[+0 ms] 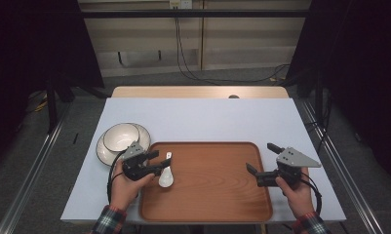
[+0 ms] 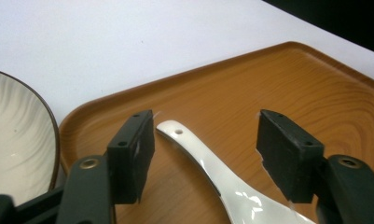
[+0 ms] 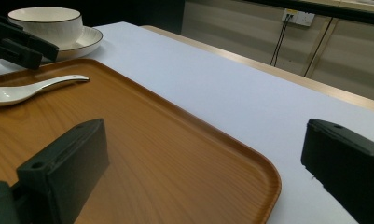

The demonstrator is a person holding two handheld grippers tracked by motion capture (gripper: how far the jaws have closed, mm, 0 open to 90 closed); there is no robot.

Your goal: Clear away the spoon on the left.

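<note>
A glossy white ceramic soup spoon (image 2: 208,172) lay flat on the brown wood-grain tray (image 1: 217,195), near the tray's left edge, with its pierced handle end pointing away from the person. The left gripper (image 1: 156,163) was held low over it; in the left gripper view the spoon's handle ran up between the two black jaws, which stood apart on either side with a visible gap between each pad and the handle, so nothing was being gripped. The step in hand was judged to be the setting down of the spoon on the tray (or, less likely, an approach to pick it up; a single moment could not settle this).

The right gripper (image 1: 263,163) was held at the tray's right edge, its jaws spread wide and empty, over bare wood and the pale table (image 1: 207,117).

A white ribbed bowl with a dark rim (image 1: 121,136) sat on a matching white saucer (image 1: 105,151) on the table, just beside the tray's far left corner and close to the left gripper.

If the spoon was being released, the next move was judged to call for a straight lift of the left gripper clear of the handle, so that neither pad would drag it, and then a reach toward the bowl and saucer.
</note>
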